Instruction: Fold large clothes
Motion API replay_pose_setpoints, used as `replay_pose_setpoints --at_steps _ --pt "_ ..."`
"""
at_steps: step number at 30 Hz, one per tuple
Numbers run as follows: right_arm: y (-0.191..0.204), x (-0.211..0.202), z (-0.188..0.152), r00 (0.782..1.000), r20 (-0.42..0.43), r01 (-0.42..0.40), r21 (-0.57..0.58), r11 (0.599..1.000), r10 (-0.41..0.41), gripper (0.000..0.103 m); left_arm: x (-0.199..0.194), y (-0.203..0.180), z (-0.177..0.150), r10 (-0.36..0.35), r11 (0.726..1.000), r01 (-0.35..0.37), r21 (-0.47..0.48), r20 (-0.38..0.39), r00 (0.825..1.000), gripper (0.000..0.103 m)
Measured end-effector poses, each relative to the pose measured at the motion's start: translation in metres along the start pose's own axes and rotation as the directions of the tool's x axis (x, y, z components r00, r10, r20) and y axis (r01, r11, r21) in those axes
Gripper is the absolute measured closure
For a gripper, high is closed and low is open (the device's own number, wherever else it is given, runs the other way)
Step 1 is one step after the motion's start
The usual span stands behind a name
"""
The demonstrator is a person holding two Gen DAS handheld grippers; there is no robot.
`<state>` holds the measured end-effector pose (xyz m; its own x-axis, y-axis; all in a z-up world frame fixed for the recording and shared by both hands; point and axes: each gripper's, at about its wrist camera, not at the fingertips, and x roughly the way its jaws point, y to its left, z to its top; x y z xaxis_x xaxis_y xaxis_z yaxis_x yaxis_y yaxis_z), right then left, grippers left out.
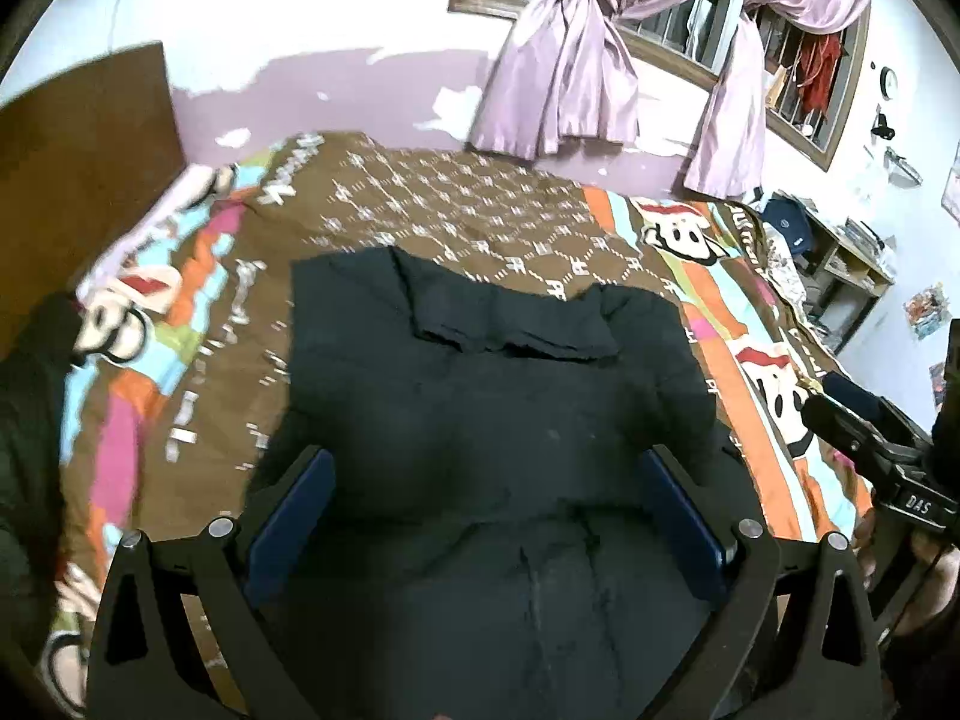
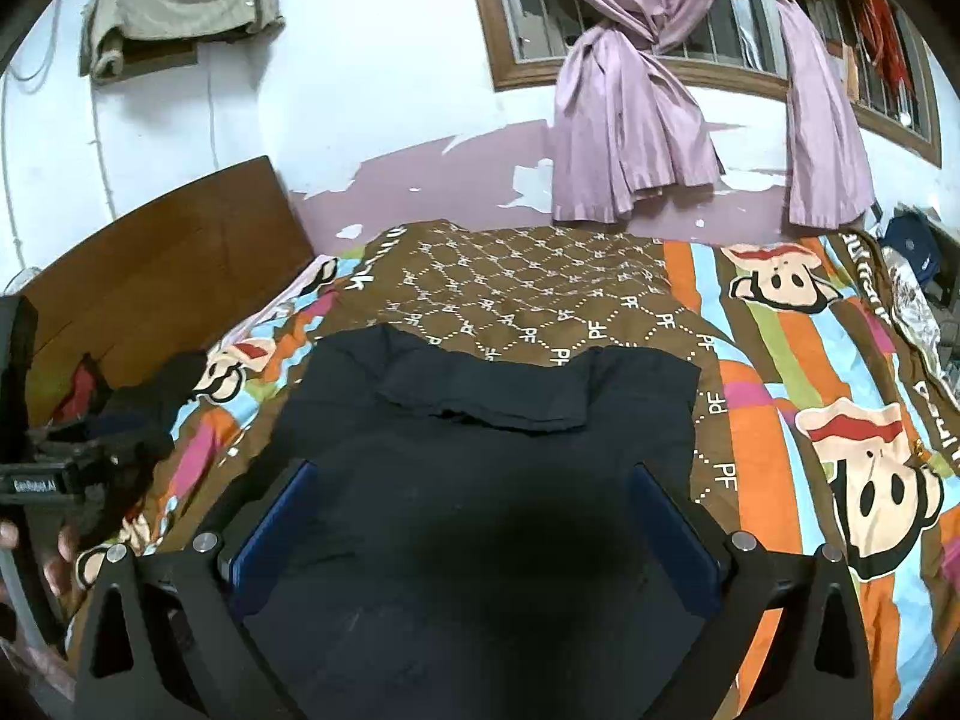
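Left gripper: jaws spread wide, grasping nothing, poised over the near part of the black garment. Right gripper: jaws likewise released and empty, over the same garment.

The garment lies spread flat on the patterned bedspread, its collar end on the far side, toward the window. Contact between fingers and cloth cannot be determined.

Beyond the garment, purple curtains hang knotted against the barred window. Left of the garment stands a wooden headboard; a dark clothing heap lies at its foot.
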<state>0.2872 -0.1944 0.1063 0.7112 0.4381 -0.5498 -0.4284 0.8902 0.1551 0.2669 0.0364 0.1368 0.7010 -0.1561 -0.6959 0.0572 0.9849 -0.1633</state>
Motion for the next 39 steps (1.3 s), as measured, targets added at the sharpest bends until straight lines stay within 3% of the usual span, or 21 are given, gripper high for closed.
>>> replay_pose_setpoints --at_steps 11,21,39 --pt "0.039 -0.056 -0.017 1.0 0.0 -0.031 -0.011 0.999 0.031 0.0 -0.077 -0.007 -0.016 0.041 0.997 -0.047 0.061 0.099 0.994 0.004" --pt "0.065 -0.097 -0.05 0.997 0.026 -0.068 -0.046 0.997 0.069 0.0 -0.12 -0.005 -0.07 0.066 0.991 -0.093 0.1 0.24 0.968 0.004" --pt "0.072 -0.112 -0.108 0.999 -0.015 -0.036 -0.042 0.998 0.035 0.0 -0.126 0.001 -0.153 0.005 0.977 -0.067 0.204 0.291 0.957 0.004"
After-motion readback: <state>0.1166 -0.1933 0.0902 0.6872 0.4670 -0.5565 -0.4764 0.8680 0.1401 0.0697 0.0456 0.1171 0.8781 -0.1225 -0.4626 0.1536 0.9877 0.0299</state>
